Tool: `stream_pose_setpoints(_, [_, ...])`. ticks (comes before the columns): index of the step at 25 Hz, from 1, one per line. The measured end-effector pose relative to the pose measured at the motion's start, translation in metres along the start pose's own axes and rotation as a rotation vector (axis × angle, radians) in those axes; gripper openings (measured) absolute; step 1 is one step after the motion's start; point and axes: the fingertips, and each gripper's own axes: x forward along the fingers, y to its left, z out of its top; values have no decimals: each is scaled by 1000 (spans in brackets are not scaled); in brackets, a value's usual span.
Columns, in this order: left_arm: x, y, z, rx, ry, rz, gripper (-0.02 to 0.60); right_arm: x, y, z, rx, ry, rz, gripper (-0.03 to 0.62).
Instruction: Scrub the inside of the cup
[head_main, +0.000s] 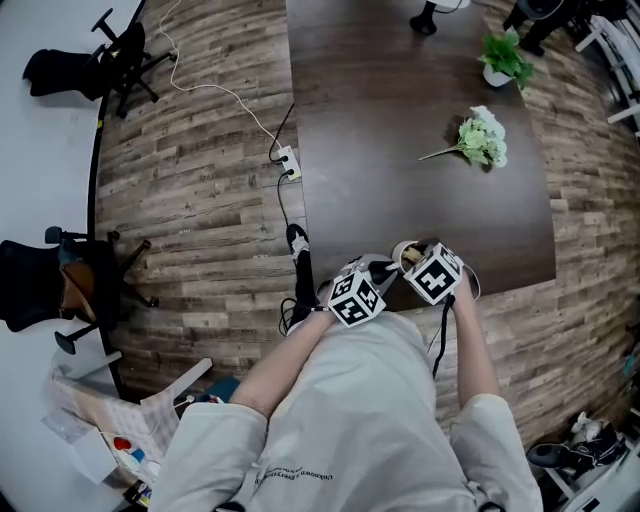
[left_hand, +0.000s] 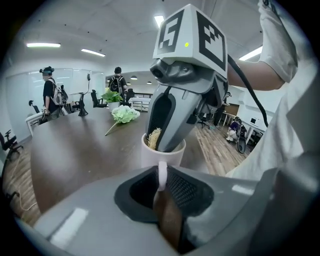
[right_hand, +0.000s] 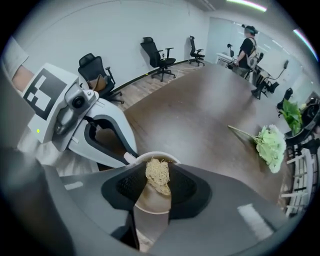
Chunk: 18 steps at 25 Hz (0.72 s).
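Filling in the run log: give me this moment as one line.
left claw: shut on handle of cup | right claw: shut on scrubber, down inside cup | cup: upright, near table edge

Long dark-brown table (head_main: 400, 150) ran away from me over a wood-plank floor (head_main: 200, 200). White wall (head_main: 40, 150) stood on my left, two black office chairs (head_main: 110, 55) close against it. Power strip (head_main: 288, 162) lay on the floor just beside the table edge, its white cable (head_main: 215, 90) trailing off. Ceiling strip lights (left_hand: 44, 45) were lit.
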Motion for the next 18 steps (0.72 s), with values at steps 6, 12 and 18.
stream_pose_setpoints(6, [7,26,11,-36,5,34,54,-14,-25,20,51,-109,-87,155])
stream_pose_setpoints(12, [20,41,21,-73,9,57,53,-53,-51,29,82,-236,-134,155])
stream_pose_setpoints(18, [27,46,27,-120,2,53,53,-106,-40,29,21,-344,-39,155])
